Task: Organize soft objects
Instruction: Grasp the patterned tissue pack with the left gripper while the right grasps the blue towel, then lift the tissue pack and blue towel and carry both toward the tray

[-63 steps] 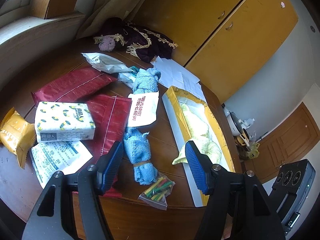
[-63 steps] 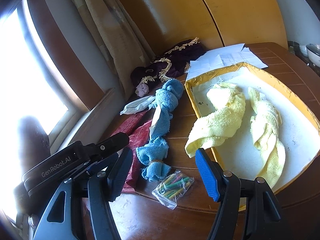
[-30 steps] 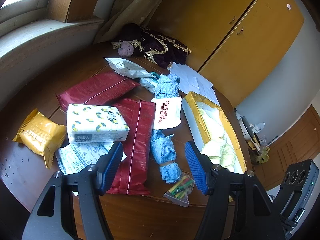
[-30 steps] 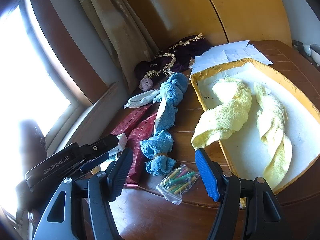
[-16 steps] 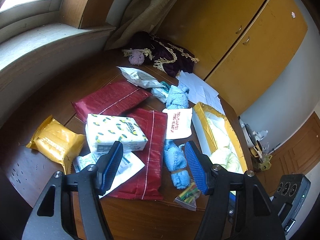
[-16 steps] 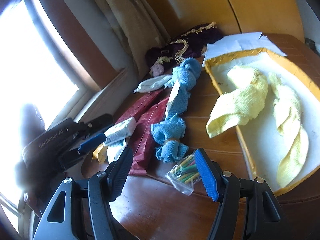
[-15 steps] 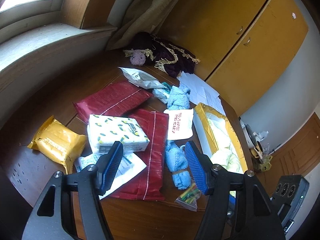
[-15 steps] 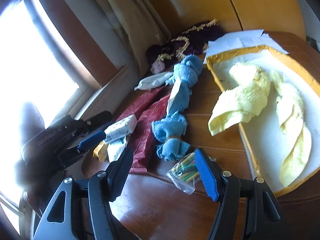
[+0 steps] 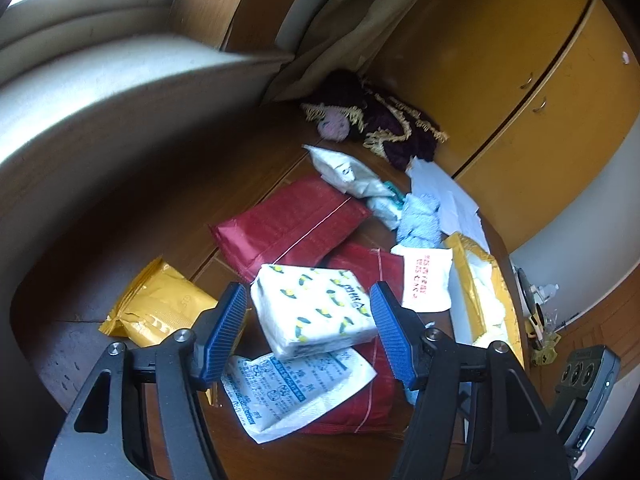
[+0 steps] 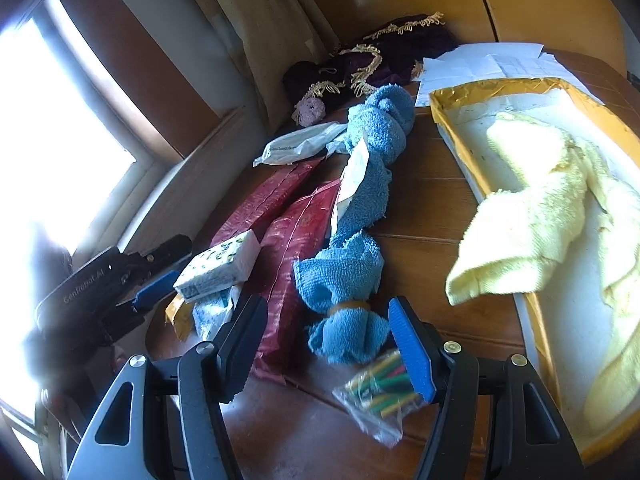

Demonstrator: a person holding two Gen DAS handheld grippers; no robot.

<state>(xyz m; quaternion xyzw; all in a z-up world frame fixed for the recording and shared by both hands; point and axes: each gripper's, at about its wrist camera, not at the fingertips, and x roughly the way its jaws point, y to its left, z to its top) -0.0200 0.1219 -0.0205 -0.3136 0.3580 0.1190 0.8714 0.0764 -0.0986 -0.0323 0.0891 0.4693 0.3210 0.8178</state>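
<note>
A twisted blue towel [image 10: 360, 240] lies along the wooden table, its banded end just in front of my open right gripper [image 10: 326, 350], which holds nothing. Two pale yellow towels [image 10: 532, 208] rest in the yellow-rimmed tray [image 10: 452, 132]; one hangs over its near wall. My left gripper [image 9: 308, 336] is open, and a white tissue pack [image 9: 316, 312] with a yellow-green pattern sits between its fingers in view. I cannot tell whether they touch it. The right wrist view shows that pack [image 10: 220, 266] beside one blue left finger [image 10: 154, 286].
Two red packets [image 9: 288, 224], a yellow snack bag [image 9: 156, 308] and a white printed packet [image 9: 292, 392] surround the tissue pack. A bag of coloured sticks [image 10: 380, 396] lies by the right fingers. A purple fringed cloth [image 10: 384, 56] and papers [image 10: 488, 64] sit at the back.
My left gripper has swung left, from the blue towel to the tissue pack. The right gripper has come nearer the towel's banded end. Both stayed open; nothing was picked up.
</note>
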